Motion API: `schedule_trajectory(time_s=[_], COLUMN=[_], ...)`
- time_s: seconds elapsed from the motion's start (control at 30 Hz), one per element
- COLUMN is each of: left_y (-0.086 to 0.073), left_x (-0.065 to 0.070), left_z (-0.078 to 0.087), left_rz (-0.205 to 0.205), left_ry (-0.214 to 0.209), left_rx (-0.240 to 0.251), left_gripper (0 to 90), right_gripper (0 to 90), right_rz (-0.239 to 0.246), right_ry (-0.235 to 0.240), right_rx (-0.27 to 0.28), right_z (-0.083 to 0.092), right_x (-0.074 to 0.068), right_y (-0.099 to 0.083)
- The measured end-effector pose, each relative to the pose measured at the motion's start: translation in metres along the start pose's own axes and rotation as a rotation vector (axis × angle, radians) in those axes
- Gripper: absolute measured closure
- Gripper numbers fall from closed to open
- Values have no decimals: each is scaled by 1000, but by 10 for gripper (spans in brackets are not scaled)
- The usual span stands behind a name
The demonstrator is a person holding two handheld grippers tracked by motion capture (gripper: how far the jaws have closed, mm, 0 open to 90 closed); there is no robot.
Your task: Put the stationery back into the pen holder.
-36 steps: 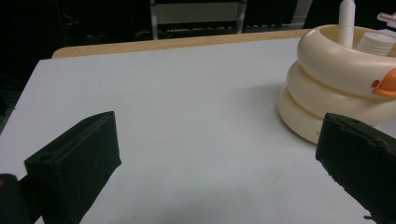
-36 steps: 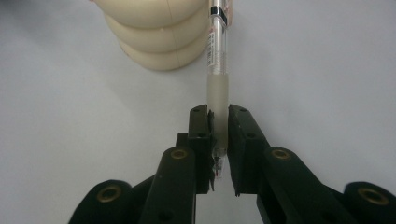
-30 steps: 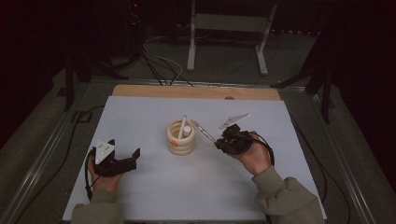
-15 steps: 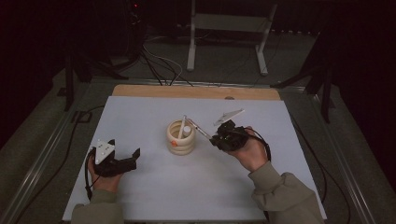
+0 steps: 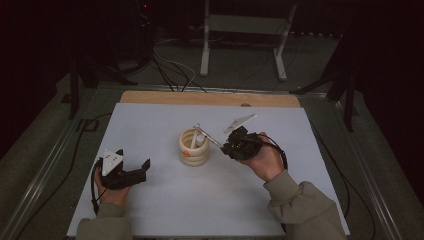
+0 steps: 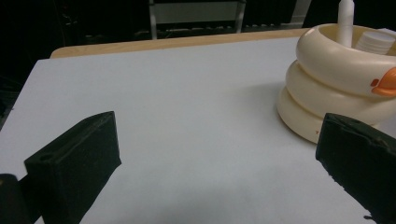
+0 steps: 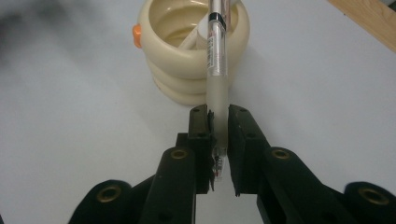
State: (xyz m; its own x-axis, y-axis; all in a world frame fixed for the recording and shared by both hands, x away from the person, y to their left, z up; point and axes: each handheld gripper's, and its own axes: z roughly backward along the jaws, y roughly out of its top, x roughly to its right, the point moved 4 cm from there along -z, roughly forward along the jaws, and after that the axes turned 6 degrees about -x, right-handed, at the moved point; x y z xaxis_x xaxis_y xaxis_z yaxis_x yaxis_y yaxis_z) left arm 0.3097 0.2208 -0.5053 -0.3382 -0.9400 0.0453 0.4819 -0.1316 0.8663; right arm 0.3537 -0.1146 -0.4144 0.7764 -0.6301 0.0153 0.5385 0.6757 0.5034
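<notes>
A cream ringed pen holder (image 5: 194,147) with an orange spot stands mid-table; a white pen leans inside it. My right gripper (image 5: 226,146) is shut on a clear pen (image 5: 207,137), which slants up to the left over the holder's rim. In the right gripper view the pen (image 7: 217,70) runs from between the pads toward the holder (image 7: 187,51). My left gripper (image 5: 134,172) rests open on the table at the left, nothing between its jaws. In the left gripper view the holder (image 6: 341,84) sits ahead at the right.
A white sheet (image 5: 150,135) covers the table, with a wooden strip (image 5: 210,98) along its far edge. Cables and a metal stand (image 5: 245,30) lie on the dark floor beyond. Metal rails run along both sides of the table.
My right gripper has moved left and a little up with the pen, bringing the pen's far end over the holder. The left gripper has stayed put.
</notes>
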Motion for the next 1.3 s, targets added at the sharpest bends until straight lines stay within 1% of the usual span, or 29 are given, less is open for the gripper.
schedule_trajectory(time_s=[0.47, 0.63, 0.8, 0.97, 1.3], left_y=[0, 0, 0, 0, 0], left_x=[0, 0, 0, 0, 0], left_z=[0, 0, 0, 0, 0], left_rz=[2, 2, 1, 2, 1], left_ry=[0, 0, 0, -1, -1], left_rx=[3, 2, 2, 2, 1], left_gripper=[3, 3, 3, 4, 4], right_gripper=[811, 810, 810, 809, 809], right_rz=[37, 49, 71, 88, 113], right_ry=[-2, -1, -11, -17, -14], right_rx=[6, 2, -12, -14, -16], right_z=[10, 11, 11, 13, 13], right_x=[-5, -6, -8, -11, -17], right_y=[15, 19, 25, 31, 42])
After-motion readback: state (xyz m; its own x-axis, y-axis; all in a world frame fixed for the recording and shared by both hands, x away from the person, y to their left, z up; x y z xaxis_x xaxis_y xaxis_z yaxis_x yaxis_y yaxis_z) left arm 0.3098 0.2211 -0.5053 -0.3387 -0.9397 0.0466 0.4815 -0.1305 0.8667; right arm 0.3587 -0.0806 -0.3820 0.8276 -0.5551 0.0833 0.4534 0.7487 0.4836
